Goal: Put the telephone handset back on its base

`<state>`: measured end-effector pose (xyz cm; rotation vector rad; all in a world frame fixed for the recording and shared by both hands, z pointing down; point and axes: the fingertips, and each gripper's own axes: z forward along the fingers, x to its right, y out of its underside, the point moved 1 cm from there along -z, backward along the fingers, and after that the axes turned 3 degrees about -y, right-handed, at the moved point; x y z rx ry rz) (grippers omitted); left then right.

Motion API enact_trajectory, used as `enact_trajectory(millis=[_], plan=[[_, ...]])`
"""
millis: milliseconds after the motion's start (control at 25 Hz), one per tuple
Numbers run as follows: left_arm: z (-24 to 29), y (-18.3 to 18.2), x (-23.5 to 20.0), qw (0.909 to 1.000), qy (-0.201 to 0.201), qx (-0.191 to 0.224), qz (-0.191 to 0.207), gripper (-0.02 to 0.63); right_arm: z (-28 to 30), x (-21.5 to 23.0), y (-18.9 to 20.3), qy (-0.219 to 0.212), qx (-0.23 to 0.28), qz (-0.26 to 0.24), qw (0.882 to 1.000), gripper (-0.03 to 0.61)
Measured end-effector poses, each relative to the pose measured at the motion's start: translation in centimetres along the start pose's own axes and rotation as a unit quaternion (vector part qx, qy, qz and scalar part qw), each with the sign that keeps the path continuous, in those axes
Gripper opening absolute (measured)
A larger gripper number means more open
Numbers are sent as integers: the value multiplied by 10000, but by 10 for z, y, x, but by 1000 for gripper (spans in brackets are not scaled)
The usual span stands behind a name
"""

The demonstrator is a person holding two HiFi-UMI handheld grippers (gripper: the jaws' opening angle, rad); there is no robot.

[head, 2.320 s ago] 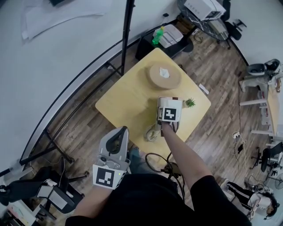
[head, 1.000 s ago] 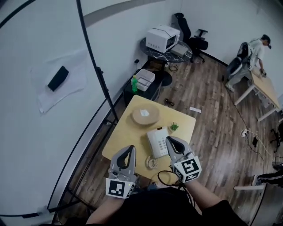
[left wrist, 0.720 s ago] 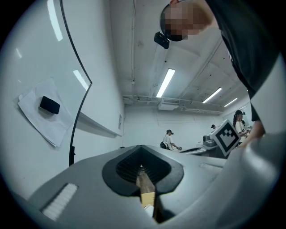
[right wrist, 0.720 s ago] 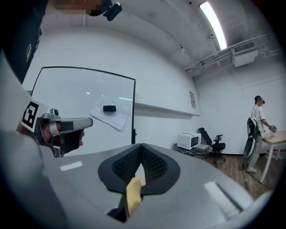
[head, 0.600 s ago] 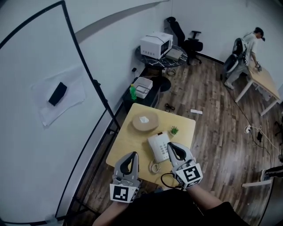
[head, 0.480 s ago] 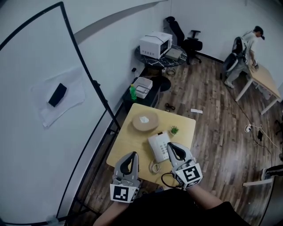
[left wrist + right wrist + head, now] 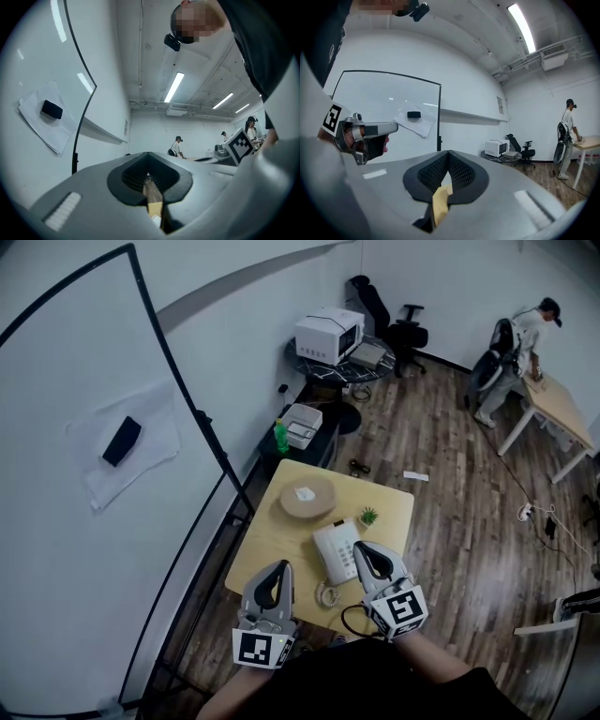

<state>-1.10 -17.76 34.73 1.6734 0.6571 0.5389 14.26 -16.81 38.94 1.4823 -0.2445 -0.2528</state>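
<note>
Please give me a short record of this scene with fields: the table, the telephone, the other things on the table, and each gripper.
table: light wood
telephone: white, at the table's near side
handset: seems to rest on the telephone; too small to be sure
cord: coiled, at the near edge
other things: round wooden tray, small green plant
left gripper: jaws together, empty
right gripper: jaws together, empty

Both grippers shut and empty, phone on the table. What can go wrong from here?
The head view is too distant to show whether the handset sits fully on the telephone base; it may be half seated.
The coiled cord lies at the table's near edge, beside the right gripper; a move could snag it.
The plant stands close beside the base; a reach could tip it.
</note>
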Motion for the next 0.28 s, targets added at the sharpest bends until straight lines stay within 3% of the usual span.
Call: enact_trajectory(millis=[280], plan=[[-1,-1,-5,10000,-14,10,-23,0,0,0,-7,85,58,13,9999,8]])
